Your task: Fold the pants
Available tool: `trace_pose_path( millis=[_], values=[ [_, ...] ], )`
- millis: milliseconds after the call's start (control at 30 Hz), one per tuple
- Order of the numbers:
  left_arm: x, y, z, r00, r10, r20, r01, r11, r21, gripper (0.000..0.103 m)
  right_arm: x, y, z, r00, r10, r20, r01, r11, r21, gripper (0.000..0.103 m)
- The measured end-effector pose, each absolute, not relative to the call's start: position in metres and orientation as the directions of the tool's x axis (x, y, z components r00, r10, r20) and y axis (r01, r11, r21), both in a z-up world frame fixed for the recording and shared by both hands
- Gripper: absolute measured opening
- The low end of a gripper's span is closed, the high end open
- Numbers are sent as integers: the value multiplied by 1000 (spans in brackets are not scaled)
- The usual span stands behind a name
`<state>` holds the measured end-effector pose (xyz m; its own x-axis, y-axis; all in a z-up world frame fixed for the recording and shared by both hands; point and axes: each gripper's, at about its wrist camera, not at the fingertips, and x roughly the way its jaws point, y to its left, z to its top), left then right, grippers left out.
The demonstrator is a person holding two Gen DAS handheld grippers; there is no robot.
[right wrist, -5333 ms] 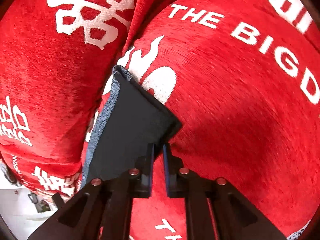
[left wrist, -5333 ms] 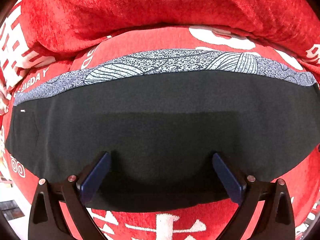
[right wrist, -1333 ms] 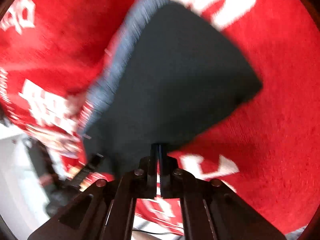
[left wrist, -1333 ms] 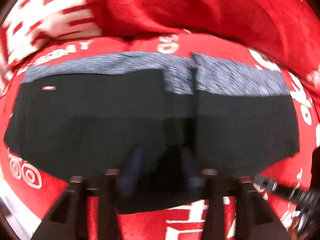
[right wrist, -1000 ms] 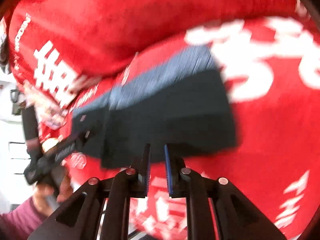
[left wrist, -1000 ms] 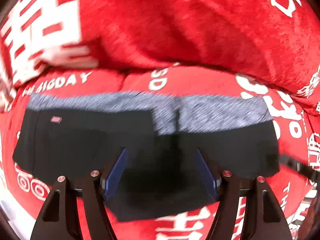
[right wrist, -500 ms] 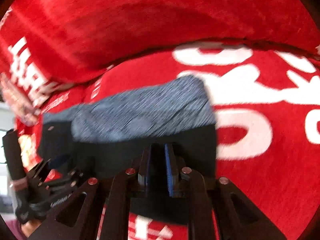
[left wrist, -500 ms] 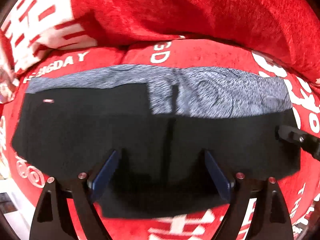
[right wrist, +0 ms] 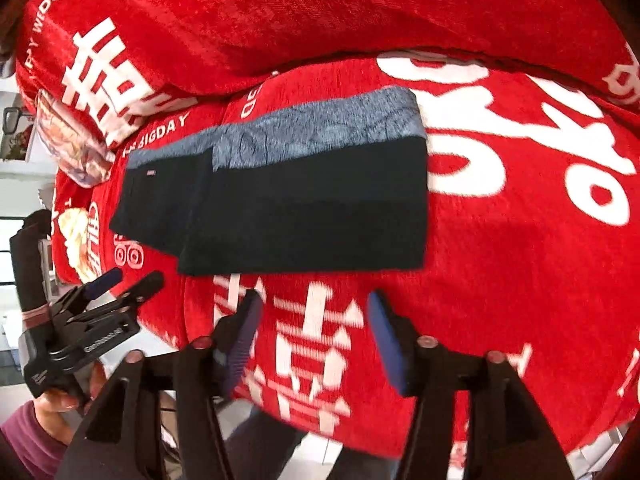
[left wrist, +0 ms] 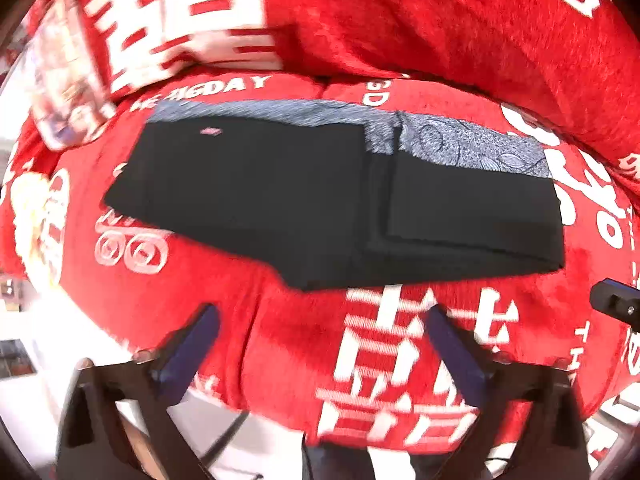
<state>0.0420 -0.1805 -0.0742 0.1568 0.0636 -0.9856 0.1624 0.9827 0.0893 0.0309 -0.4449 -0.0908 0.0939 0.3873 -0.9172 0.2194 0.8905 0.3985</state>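
The black pants (left wrist: pixel 332 196) with a grey patterned waistband (left wrist: pixel 472 148) lie folded on the red sofa seat (left wrist: pixel 304 340), the right part doubled over the left. The right wrist view shows the same pants (right wrist: pixel 288 208) flat on the cushion. My left gripper (left wrist: pixel 320 320) hangs over bare red cushion in front of the pants, its jaws opening wide with nothing between them. My right gripper (right wrist: pixel 314 304) also stands clear in front of the pants, its jaws opening and empty. The left gripper (right wrist: pixel 128 280) shows at the left of the right wrist view, in a person's hand (right wrist: pixel 60 400).
Red back cushions (left wrist: pixel 400 20) with white lettering rise behind the seat. The seat's front edge (left wrist: pixel 280 428) drops off just under the grippers, with pale floor (left wrist: pixel 192 440) below. A patterned pillow (right wrist: pixel 72 148) sits at the far left. The tip of the right gripper (left wrist: pixel 616 304) shows at the right edge.
Both grippers let go of the pants, opened and drew back toward the seat's front edge. The right part of the pants now lies folded over the left.
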Motion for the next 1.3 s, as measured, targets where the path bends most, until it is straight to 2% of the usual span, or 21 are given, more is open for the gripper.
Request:
trace_pose_path(
  millis=[67, 133, 300, 400, 533, 800, 900, 1033, 1167, 1300],
  values=[
    [28, -170, -57, 152, 74, -986, 123, 988, 93, 103, 21, -447, -77, 90, 383, -919, 212, 895, 393, 71],
    [20, -160, -46, 139, 86, -987, 90, 991, 99, 103, 14, -448, -63, 93, 381, -920, 205, 897, 393, 83],
    [10, -150, -15, 145, 109, -983, 102, 987, 124, 103, 2, -449, -40, 96, 367, -925, 205, 902, 379, 83],
    [17, -148, -1, 156, 81, -984, 144, 984, 104, 103, -4, -448, -29, 104, 348, -932, 220, 906, 362, 83],
    [32, -149, 3, 175, 37, -984, 231, 970, 77, 103, -14, -442, -21, 118, 323, -939, 272, 899, 343, 84],
    [54, -116, 1, 178, -77, -981, 458, 889, 14, 103, -34, -393, 4, 185, 172, -968, 454, 858, 239, 84],
    [54, -96, 0, 191, -56, -980, 550, 833, 59, 103, -43, -355, 12, 225, 150, -963, 502, 829, 246, 84],
    [55, -68, 7, 172, -97, -980, 563, 826, 17, 103, -47, -308, 13, 179, 181, -967, 506, 826, 248, 84],
    [58, -56, 0, 178, -76, -981, 531, 847, 31, 103, -33, -293, 46, 219, 54, -974, 432, 890, 147, 84],
    [61, -44, 0, 182, -85, -980, 464, 886, 9, 103, -23, -289, 54, 218, 49, -975, 405, 904, 136, 84]
  ],
)
